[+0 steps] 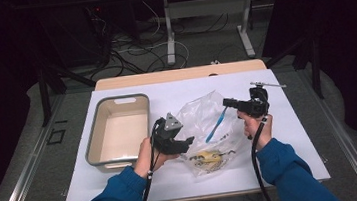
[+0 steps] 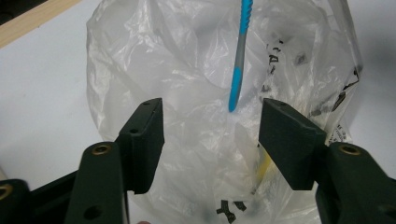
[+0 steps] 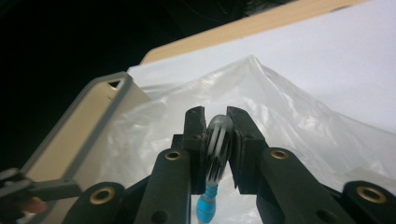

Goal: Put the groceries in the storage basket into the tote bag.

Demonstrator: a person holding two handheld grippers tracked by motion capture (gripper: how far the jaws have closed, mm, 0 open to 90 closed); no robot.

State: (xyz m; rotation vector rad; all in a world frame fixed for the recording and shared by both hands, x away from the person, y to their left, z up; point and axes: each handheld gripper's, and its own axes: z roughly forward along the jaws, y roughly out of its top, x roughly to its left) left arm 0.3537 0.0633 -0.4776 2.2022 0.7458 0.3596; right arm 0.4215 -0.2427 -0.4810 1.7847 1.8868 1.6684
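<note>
A clear crumpled plastic bag lies on the white sheet in the middle of the table. My right gripper is shut on the bristle head of a blue and grey toothbrush, which hangs down over the bag. In the right gripper view the head sits between the closed jaws of the right gripper. My left gripper is open at the bag's left side. Its view shows the left gripper with jaws apart, the bag just beyond them, and the toothbrush hanging ahead. A yellow item lies inside the bag.
A grey-rimmed beige tray stands empty at the left of the sheet, right beside the left hand. The table's wooden far edge shows beyond the sheet. Another table's legs and cables are on the floor behind.
</note>
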